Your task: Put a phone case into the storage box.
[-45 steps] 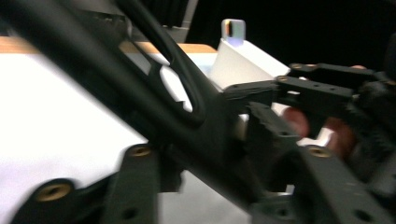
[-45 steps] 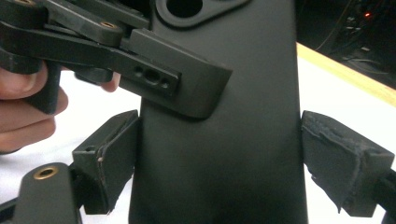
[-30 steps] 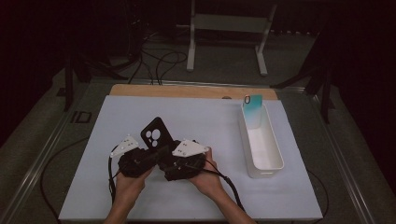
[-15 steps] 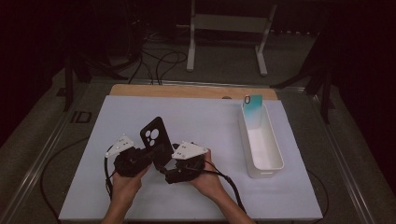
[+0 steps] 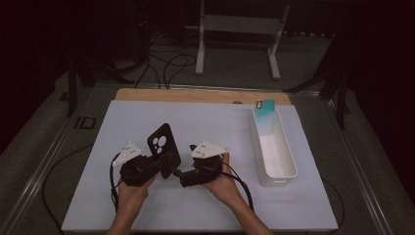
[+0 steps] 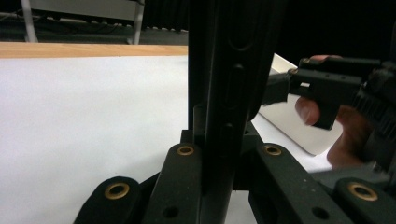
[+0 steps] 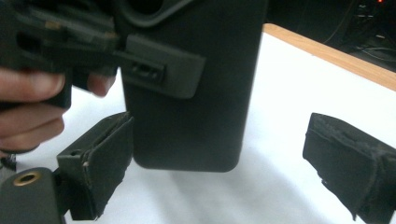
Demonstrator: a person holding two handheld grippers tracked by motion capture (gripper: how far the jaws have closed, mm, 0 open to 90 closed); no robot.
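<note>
A black phone case (image 5: 161, 145) with round camera cut-outs stands upright over the white mat. My left gripper (image 5: 164, 166) is shut on its lower part. In the left gripper view the case (image 6: 224, 93) shows edge-on between my jaws. My right gripper (image 5: 179, 175) faces the case from the right and its jaws have just been opening. In the right gripper view its pads (image 7: 105, 165) stand wide apart, with the case's bottom end (image 7: 196, 102) between them and untouched. One left finger (image 7: 159, 65) presses on the case's flat face.
A long white bin (image 5: 281, 159) lies at the right of the mat, with a teal phone case (image 5: 264, 115) leaning at its far end. A wooden board edge (image 5: 200, 95) runs along the back. Cables trail from both grippers toward the person.
The right gripper's jaws have parted from the case and it has drawn slightly back to the right. The left gripper and the case have stayed in place.
</note>
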